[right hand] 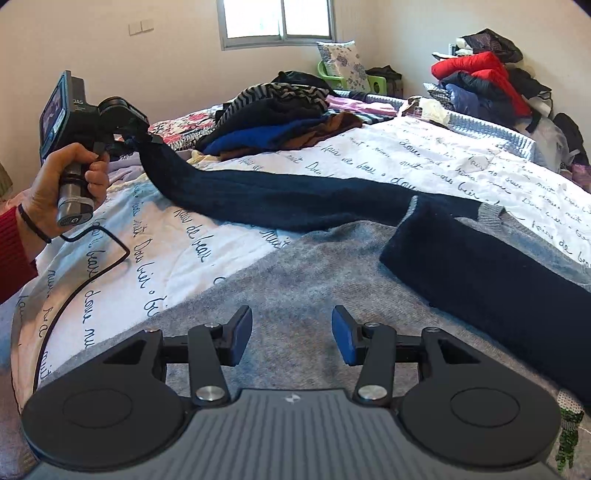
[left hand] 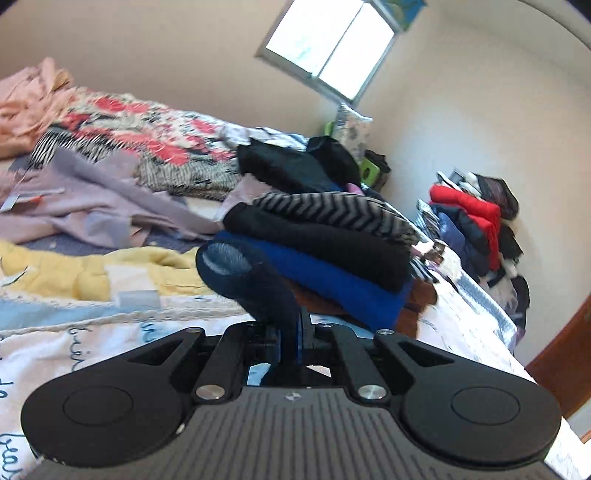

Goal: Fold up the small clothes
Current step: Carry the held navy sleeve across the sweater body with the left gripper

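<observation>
Lying spread across the bed, a grey sweater with dark navy sleeves: one sleeve folded over the grey body on the right, the other sleeve stretching away to the left, its cuff lifted off the covers. Pinching that cuff tight, the left gripper, jaws closed on the knit, gripped by a hand with a red cuff and a dark band at the wrist. Hovering low over the grey body near the hem, the right gripper, jaws standing partly apart with nothing between the blue pads. Sitting farther back on the script-printed cover, a stack of folded clothes in blue, black, brown and zigzag stripes. Heaping against the far right wall, a pile of jackets, red on top. Showing on the back wall, a window.
</observation>
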`<state>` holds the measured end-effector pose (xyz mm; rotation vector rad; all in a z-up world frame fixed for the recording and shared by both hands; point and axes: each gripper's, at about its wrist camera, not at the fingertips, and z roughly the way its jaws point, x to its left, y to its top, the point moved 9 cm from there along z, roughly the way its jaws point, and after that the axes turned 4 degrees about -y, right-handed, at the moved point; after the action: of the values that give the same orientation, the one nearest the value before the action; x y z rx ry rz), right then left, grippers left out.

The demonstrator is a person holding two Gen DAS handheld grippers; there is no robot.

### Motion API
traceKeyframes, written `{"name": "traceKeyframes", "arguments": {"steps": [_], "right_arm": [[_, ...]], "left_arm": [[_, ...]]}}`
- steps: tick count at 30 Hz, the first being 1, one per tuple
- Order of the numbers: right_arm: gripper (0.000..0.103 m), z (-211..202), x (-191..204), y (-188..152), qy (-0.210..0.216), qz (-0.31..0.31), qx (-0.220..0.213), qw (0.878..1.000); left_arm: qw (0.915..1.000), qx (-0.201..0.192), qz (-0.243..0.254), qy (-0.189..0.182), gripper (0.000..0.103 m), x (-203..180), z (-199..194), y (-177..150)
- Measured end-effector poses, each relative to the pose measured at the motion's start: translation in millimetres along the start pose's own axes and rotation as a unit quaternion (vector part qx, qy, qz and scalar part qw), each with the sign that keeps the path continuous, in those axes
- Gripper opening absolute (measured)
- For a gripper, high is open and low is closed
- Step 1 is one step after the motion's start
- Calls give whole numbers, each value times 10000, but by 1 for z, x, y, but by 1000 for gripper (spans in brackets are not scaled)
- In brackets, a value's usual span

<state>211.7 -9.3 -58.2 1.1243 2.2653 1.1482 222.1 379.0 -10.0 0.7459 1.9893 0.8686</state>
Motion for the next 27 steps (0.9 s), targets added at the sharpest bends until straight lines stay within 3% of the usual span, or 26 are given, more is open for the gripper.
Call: {"name": "traceKeyframes", "arguments": {"steps": [5, 11, 15, 19, 27], "right_arm": [[62, -16, -42, 0, -859, 143, -353, 9956], [62, -40, -98, -18, -1391, 719, -416, 9868], [62, -60, -126, -32, -1625, 1111, -499, 9792], [62, -78, -146, -45, -1843, 1393, -574, 9713], [65, -80, -170, -74, -2307, 1406, -326, 9623]], "left_arm": [[9943, -92, 1034, -257, 7, -64, -15, -22], [9805, -65, 1809, -768, 7, -130, -21, -57], [9670, -36, 2341, -1007, 7, -162, -21, -83], [9560, 212, 2676, -1180, 7, -179, -17, -115], [9555, 984, 2642, -868, 8, -161, 16, -169]]}}
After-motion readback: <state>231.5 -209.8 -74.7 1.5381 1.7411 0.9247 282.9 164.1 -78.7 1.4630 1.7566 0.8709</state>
